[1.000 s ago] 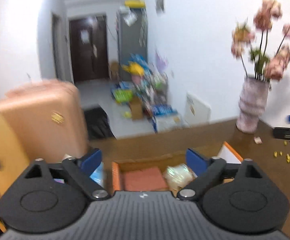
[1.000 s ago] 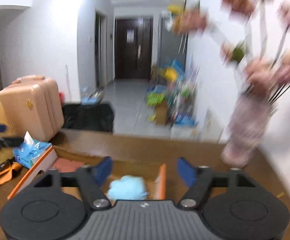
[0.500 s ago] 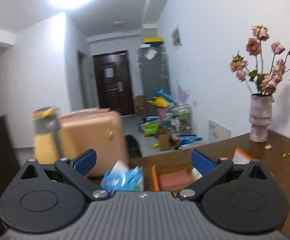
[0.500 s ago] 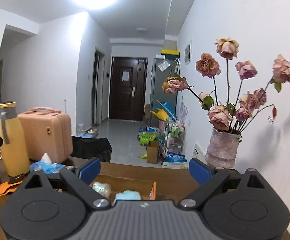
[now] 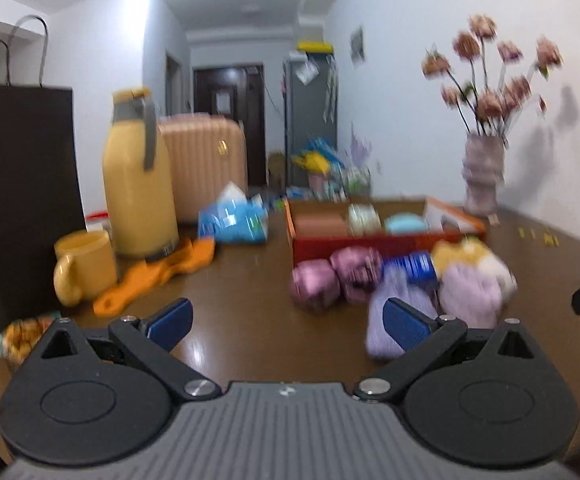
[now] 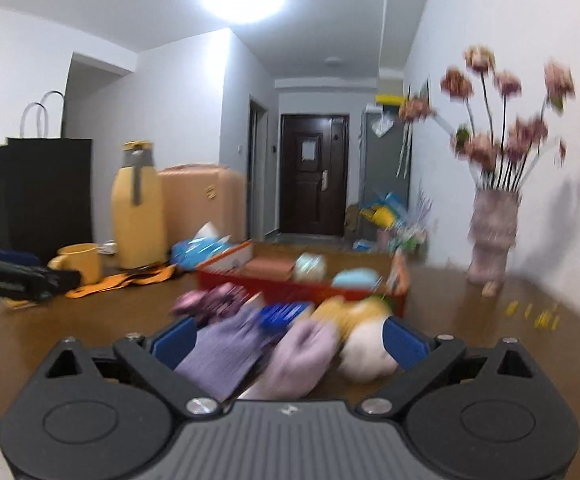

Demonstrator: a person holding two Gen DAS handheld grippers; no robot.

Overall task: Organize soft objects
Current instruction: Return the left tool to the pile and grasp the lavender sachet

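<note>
A pile of soft things lies on the brown table in front of an orange-red box (image 5: 374,242): two pink balls (image 5: 316,286), a lilac cloth (image 5: 386,320), a pale purple plush (image 5: 470,294), a yellow and white plush (image 5: 462,254) and a blue packet (image 5: 410,264). The box (image 6: 290,290) holds a brown pad, a pale bundle and a light blue item (image 6: 354,278). My left gripper (image 5: 286,318) is open and empty, left of the pile. My right gripper (image 6: 288,336) is open, with the lilac cloth (image 6: 226,350) and purple plush (image 6: 302,354) between its fingers, not gripped.
On the left stand a yellow jug (image 5: 138,184), a yellow mug (image 5: 84,264), an orange strap (image 5: 158,272), a blue tissue pack (image 5: 232,220) and a black paper bag (image 5: 18,184). A vase of dried roses (image 5: 484,172) stands at the back right. Small yellow bits (image 6: 538,316) lie on the right.
Both grippers have pulled back and come down, so the soft pile in front of the box is in view. Both stay open and empty.
</note>
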